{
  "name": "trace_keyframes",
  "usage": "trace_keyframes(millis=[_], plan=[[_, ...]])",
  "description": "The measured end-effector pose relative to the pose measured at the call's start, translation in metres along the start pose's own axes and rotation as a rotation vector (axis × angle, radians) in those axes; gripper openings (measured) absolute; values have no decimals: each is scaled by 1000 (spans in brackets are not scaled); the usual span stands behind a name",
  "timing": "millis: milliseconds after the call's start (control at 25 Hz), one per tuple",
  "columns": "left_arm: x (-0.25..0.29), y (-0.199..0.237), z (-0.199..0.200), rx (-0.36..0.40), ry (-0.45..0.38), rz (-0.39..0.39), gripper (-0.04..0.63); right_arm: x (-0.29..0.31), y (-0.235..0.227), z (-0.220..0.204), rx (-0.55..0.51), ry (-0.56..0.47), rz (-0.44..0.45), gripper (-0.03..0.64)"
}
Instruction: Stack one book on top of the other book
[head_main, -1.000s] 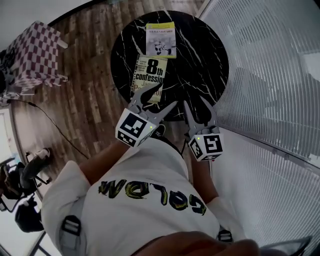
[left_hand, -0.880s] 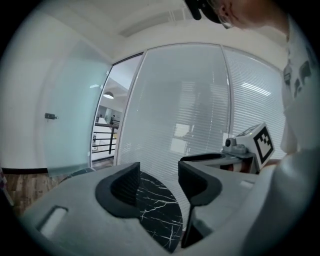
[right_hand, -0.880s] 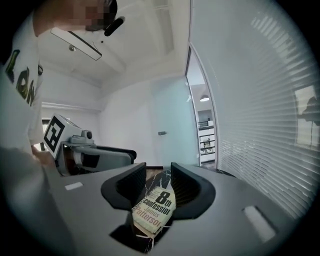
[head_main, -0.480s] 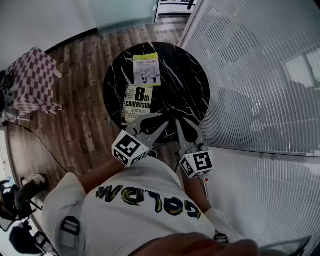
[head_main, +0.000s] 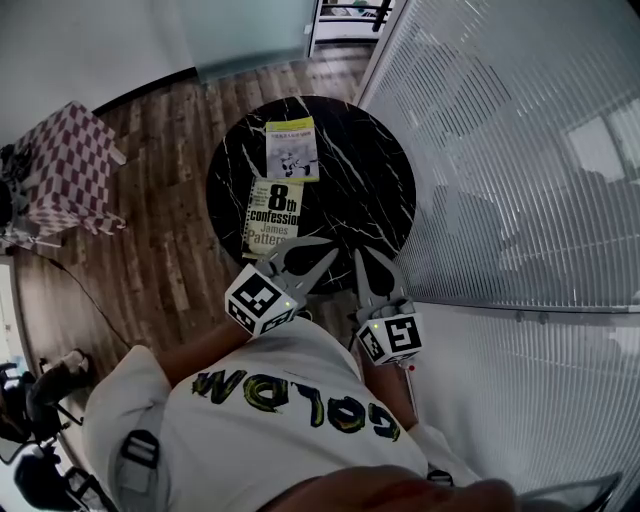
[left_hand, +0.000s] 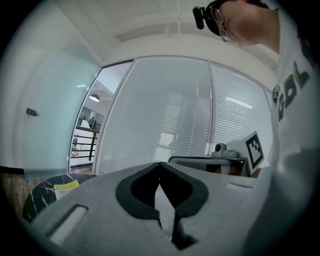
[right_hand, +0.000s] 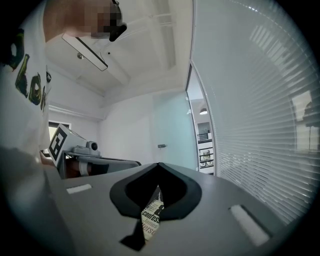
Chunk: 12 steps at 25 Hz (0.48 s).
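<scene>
Left gripper (head_main: 318, 250) and right gripper (head_main: 372, 262) just snapped closed, empty, off table (head_main: 370, 190) near edge. Paperback (head_main: 273, 218) at table's near-left edge, yellow book (head_main: 291, 150) mid-table. Likely light, floppy, slick; pinch the spine edge.

Two books lay flat and face up on the round black marble table (head_main: 370, 190), not stacked. The white-and-yellow "8th Confession" book (head_main: 273, 217) sat at the near edge. The yellow-topped book (head_main: 291, 150) lay just beyond it.

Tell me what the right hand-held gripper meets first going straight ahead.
Likely nothing near: the right hand-held gripper points level above the black table, so the far wall seems first; depth is unclear.
</scene>
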<state>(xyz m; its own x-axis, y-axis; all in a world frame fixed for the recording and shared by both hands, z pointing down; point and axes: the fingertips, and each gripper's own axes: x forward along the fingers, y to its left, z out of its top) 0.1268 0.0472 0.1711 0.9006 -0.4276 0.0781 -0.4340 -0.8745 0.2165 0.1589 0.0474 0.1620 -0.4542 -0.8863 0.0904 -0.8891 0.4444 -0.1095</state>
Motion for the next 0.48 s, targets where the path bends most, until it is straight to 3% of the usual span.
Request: trace_keyframes(millis=[480], plan=[[1,-1,-3,-10,11,-11,2,1,1,2,-4,-2,8,3]])
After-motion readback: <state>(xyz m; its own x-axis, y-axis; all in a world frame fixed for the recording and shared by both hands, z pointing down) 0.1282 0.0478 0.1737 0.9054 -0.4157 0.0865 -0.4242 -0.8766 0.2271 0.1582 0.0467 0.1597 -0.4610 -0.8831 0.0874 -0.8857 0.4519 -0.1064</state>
